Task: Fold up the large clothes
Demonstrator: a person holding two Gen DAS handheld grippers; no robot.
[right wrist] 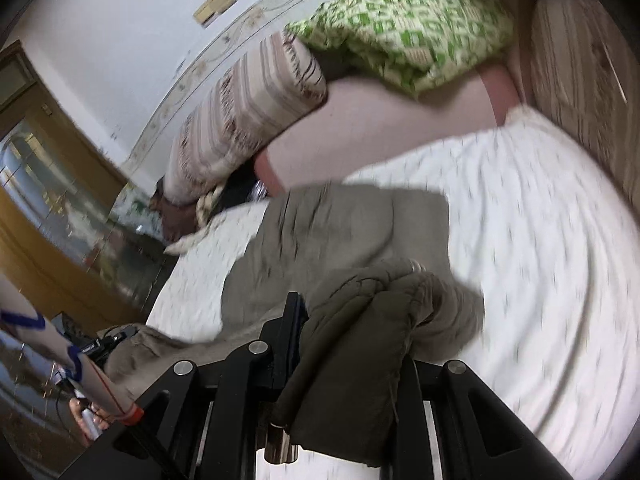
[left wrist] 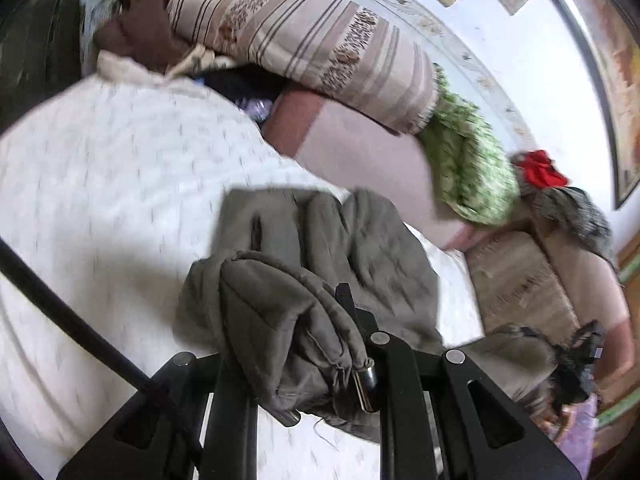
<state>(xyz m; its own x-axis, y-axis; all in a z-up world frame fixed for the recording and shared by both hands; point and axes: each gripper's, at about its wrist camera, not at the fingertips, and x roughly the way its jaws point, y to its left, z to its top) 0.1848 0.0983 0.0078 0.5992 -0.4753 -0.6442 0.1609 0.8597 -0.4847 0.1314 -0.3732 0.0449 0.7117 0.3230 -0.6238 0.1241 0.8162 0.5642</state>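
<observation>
A large grey-olive padded garment (left wrist: 332,248) lies on the white quilted bedspread (left wrist: 112,184). My left gripper (left wrist: 320,316) is shut on a bunched hem of it with a drawstring toggle (left wrist: 366,384) hanging near the jaws. In the right wrist view the same garment (right wrist: 340,232) spreads ahead, and my right gripper (right wrist: 352,320) is shut on a thick fold of it. Both views are motion-blurred. The other hand and gripper (right wrist: 92,352) show at the lower left of the right wrist view.
Folded quilts are stacked at the head of the bed: a striped one (left wrist: 312,40), a green patterned one (left wrist: 468,160), a pink one (left wrist: 360,152). A red cloth (left wrist: 540,168) lies on a sofa (left wrist: 520,280). A wooden cabinet (right wrist: 52,184) stands beside the bed.
</observation>
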